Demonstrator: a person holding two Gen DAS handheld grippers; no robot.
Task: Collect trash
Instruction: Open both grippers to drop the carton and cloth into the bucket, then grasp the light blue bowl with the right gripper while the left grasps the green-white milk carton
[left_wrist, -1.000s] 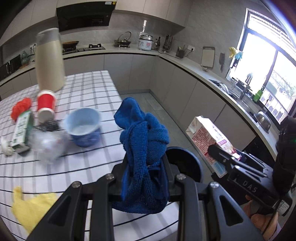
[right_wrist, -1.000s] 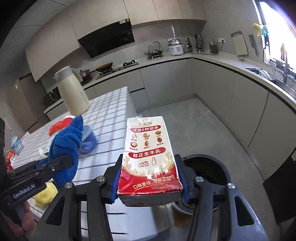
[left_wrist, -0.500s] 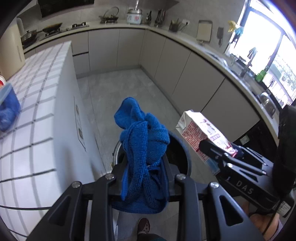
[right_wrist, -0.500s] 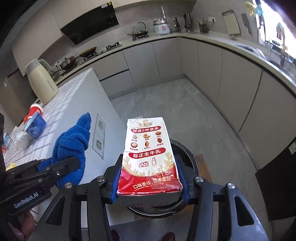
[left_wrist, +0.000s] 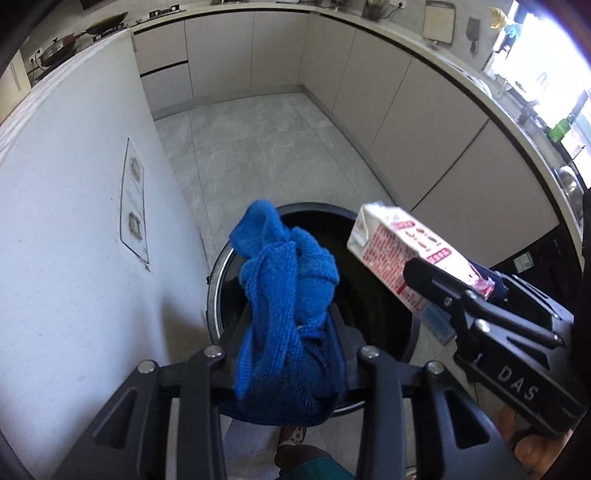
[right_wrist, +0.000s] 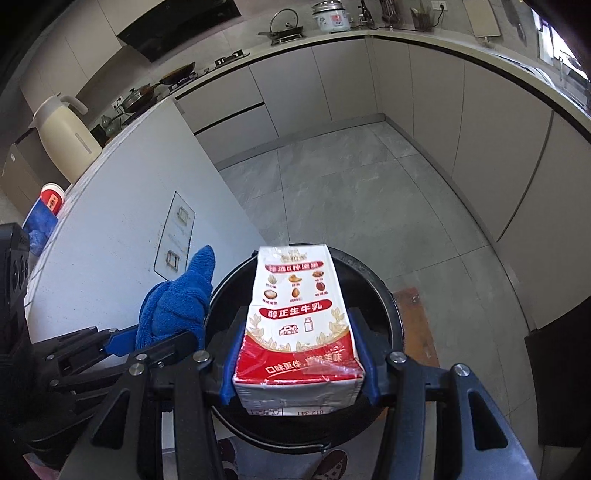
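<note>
Holding: two gripped items hang over an open black trash bin (right_wrist: 388, 306) on the kitchen floor, beside a white island.
Left gripper (left_wrist: 288, 354): closed on a bunched blue cloth (left_wrist: 284, 295), which stands up between its fingers and sags below them.
Right gripper (right_wrist: 299, 365): clamped on a red and white milk carton (right_wrist: 299, 325), squeezed at the base, its top pointing forward over the bin.
Cloth position: from the left wrist view it sits above the bin's left rim, close to the island wall; part may hang outside the opening.
Carton position: from the right wrist view it lies across the middle of the bin mouth.
Step in hand: likely dropping both items in.
Doing it well: shift the cloth toward the bin's centre before letting go, so loose folds do not catch on the rim. Tip the carton nose down and release it low to avoid a bounce.
Remaining surface: a cream jug (right_wrist: 66, 136) and a red cup (right_wrist: 51, 197) stand on the island.
</note>
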